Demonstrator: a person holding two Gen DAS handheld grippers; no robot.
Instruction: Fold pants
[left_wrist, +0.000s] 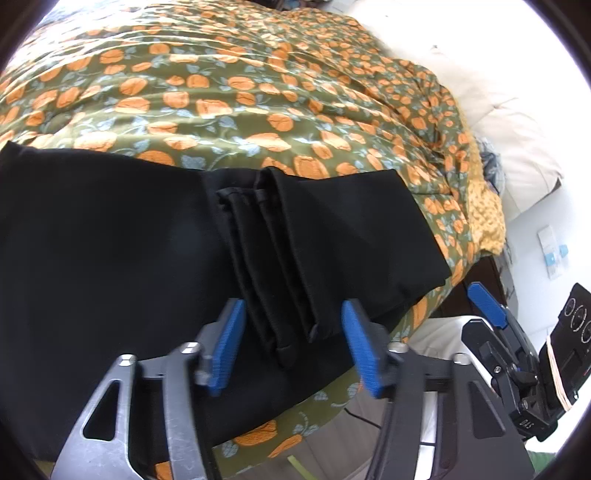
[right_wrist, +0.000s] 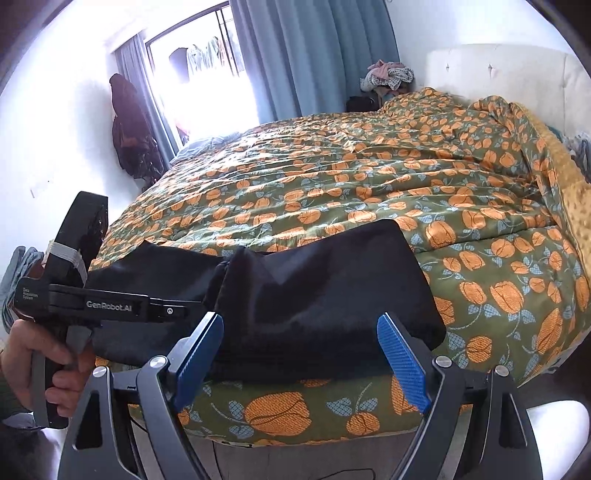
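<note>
Left gripper (left_wrist: 293, 345) spread astride the black pants' (left_wrist: 129, 240) stacked hems, not pinching; right gripper (right_wrist: 301, 356) spread, empty; a shallow bite risks catching only some layers, so the fold slips apart.

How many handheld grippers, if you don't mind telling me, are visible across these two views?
2: the left gripper hovers over the black pants' folded hems; the right gripper waits at the bed's near edge.

Black pants (left_wrist: 129, 258), folded over with hemmed leg ends stacked on top, lying flat across the frame's lower left.
</note>
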